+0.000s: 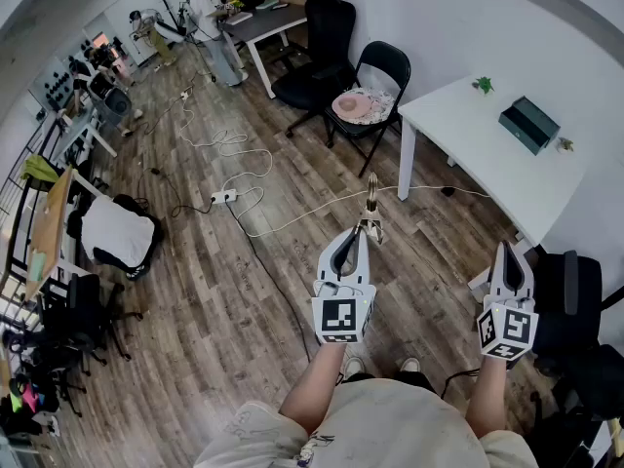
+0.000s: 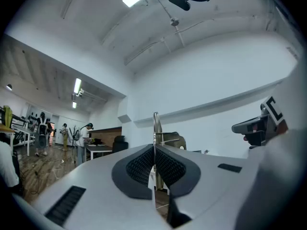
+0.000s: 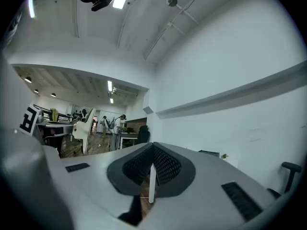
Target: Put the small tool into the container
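Person's forearms (image 1: 320, 390) lowest, left gripper (image 1: 364, 230) pinching small metal tool (image 1: 371, 203), right gripper (image 1: 508, 248) pressed together, empty, white table (image 1: 468, 149) with dark box (image 1: 529, 125) beyond

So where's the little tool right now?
Head view, centre: small tool pinched in the left gripper, over the floor, left of the white table.

The pale grey plastic left gripper (image 1: 363, 232) had black mesh-patterned pads (image 2: 139, 169) and a black-and-white square-marked cube (image 1: 341, 318). The slim metal tool (image 1: 371, 203) was brassy silver, the boxy container (image 1: 528, 125) dark green, and the plank floor (image 1: 244, 291) grey-brown wood grain.
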The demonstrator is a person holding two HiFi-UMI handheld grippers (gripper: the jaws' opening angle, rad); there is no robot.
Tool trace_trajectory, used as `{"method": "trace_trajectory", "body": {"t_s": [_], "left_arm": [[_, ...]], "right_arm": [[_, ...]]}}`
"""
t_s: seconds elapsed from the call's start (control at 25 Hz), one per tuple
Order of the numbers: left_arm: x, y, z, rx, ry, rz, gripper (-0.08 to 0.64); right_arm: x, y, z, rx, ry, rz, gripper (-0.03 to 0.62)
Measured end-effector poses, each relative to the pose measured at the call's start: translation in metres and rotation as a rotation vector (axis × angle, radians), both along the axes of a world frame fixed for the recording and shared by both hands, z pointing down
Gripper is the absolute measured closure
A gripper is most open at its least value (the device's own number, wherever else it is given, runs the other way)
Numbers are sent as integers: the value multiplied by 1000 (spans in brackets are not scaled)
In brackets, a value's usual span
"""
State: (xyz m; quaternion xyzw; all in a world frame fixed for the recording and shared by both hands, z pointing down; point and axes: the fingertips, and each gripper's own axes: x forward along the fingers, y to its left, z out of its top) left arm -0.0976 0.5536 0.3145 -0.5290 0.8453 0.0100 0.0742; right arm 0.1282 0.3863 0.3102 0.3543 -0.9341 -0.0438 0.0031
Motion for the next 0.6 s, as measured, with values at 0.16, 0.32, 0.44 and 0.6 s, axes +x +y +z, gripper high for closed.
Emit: {"method": "trace_trajectory", "body": {"t_s": [0.16,0.32,0.44,0.6], "left_arm": [[-4,18,10,-13,9,21,551],[-14,35,15,-10,27,16,551],[-23,51,16,-11,30,2,551],[-37,77,16,-8,27,-13,551]], "right_arm": [[-4,14,3,-14,-5,0,577],[-18,28,8,-13,5,-15,577],[-32,42,8,-12,2,-34,577],[-53,66,7,-8,-18,-63,577]]}}
